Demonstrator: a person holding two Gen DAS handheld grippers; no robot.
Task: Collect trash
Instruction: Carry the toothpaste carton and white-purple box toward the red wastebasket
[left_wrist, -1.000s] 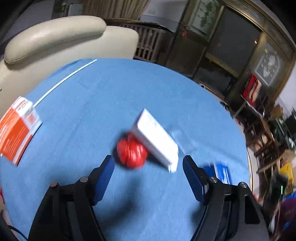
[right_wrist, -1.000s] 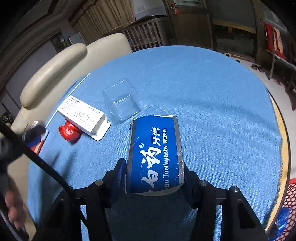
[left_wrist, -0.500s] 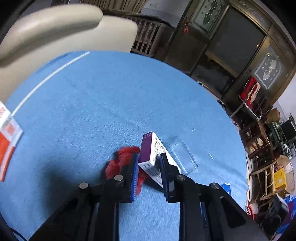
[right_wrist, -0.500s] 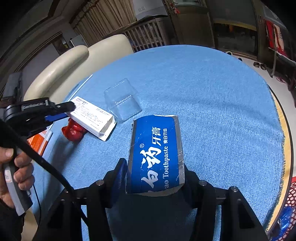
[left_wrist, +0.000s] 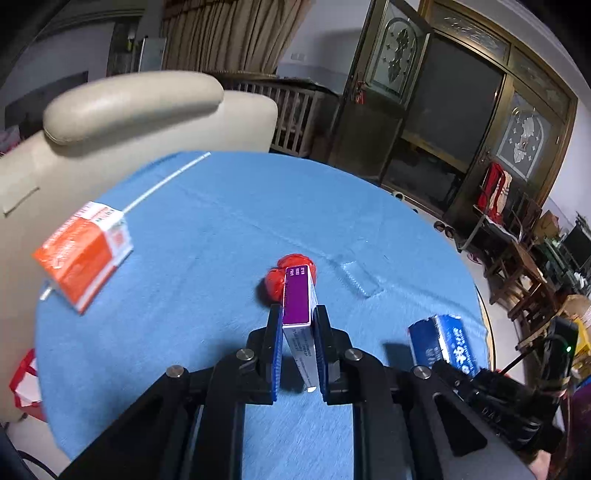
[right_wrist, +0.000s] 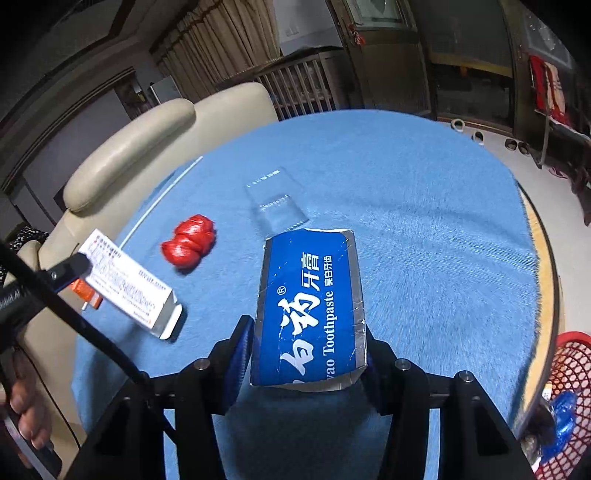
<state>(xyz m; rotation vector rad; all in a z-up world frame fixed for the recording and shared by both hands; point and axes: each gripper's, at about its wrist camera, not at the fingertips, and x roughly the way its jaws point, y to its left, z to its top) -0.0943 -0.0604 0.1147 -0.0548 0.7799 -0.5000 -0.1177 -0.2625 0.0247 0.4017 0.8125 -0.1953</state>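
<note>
A crumpled wrapper (right_wrist: 189, 240) lay on the surface (right_wrist: 424, 229) between a plastic tray (right_wrist: 277, 201) and a small carton (right_wrist: 129, 284); a mesh basket (right_wrist: 570, 402) sat below the surface's right edge.

grippers: 2, left gripper (left_wrist: 297, 332), right gripper (right_wrist: 306, 354) | cardboard boxes: 3, white-purple box (left_wrist: 298, 302), blue toothpaste box (right_wrist: 314, 302), orange box (left_wrist: 83, 254) | red crumpled wrapper (right_wrist: 189, 240): 1 | clear plastic tray (right_wrist: 277, 203): 1 | red mesh basket (right_wrist: 569, 398): 1
</note>
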